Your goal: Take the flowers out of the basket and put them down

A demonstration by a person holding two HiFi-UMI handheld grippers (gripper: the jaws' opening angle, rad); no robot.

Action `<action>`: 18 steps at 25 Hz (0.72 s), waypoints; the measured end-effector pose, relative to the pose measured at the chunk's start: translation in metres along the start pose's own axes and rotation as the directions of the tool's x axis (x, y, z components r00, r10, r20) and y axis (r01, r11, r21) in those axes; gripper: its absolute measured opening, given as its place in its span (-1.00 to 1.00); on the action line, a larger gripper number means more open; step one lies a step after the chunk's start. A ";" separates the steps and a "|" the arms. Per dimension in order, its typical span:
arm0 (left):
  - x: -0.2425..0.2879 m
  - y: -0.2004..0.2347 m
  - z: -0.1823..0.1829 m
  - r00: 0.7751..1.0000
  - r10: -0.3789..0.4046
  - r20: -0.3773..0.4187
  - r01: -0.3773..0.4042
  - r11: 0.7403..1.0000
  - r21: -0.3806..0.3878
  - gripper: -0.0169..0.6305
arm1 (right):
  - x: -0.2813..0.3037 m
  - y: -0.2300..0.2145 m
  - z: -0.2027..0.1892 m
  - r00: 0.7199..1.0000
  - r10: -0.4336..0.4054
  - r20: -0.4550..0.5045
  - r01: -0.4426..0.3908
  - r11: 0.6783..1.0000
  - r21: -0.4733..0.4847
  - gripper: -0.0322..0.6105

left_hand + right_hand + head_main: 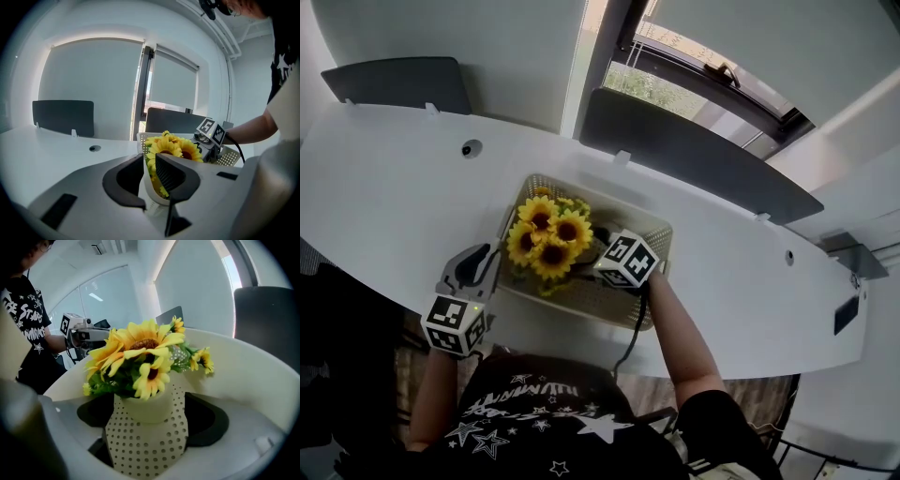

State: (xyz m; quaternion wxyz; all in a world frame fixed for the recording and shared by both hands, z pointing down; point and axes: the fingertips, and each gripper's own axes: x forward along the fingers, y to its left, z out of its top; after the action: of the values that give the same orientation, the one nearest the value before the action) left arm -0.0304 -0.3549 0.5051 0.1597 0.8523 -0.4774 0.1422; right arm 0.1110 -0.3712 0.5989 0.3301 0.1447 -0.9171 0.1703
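Flowers [140, 352]: light, petals soft, crush easily. Take hold low, on stiff pot [143, 408]. Stand in basket [658, 239], just ahead of right tool [598, 262], jaws wide, empty. Left tool [147, 164] clamps basket rim. Basket on surface [394, 178].

White curved desk [384, 178] with grey dividers [398, 82] facing a bright window [703, 70]

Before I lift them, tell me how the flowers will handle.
Probably top-heavy: the flowers spread wider than their small pot, so they may tip when set down. They look thin-petalled, so likely floppy, crushable and light.
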 end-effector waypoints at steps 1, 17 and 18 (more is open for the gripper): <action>0.000 0.000 0.000 1.000 -0.001 -0.001 0.001 1.000 -0.001 -0.74 | 0.003 0.001 0.002 1.000 -0.010 0.011 0.010 1.000 0.002 0.49; 0.008 0.000 -0.026 0.996 -0.017 -0.086 0.013 0.999 -0.045 -0.50 | 0.049 0.005 0.020 0.975 -0.079 0.206 0.067 0.996 0.064 0.65; 0.009 0.000 -0.029 0.995 -0.016 -0.095 0.011 0.999 -0.050 -0.50 | 0.051 0.006 0.021 0.974 -0.083 0.211 0.071 0.995 0.065 0.65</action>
State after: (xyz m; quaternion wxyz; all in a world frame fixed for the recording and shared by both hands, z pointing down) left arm -0.0287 -0.3503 0.5349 0.2044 0.8434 -0.4669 0.1700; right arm 0.0595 -0.3825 0.6156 0.2319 0.2068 -0.9358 0.1668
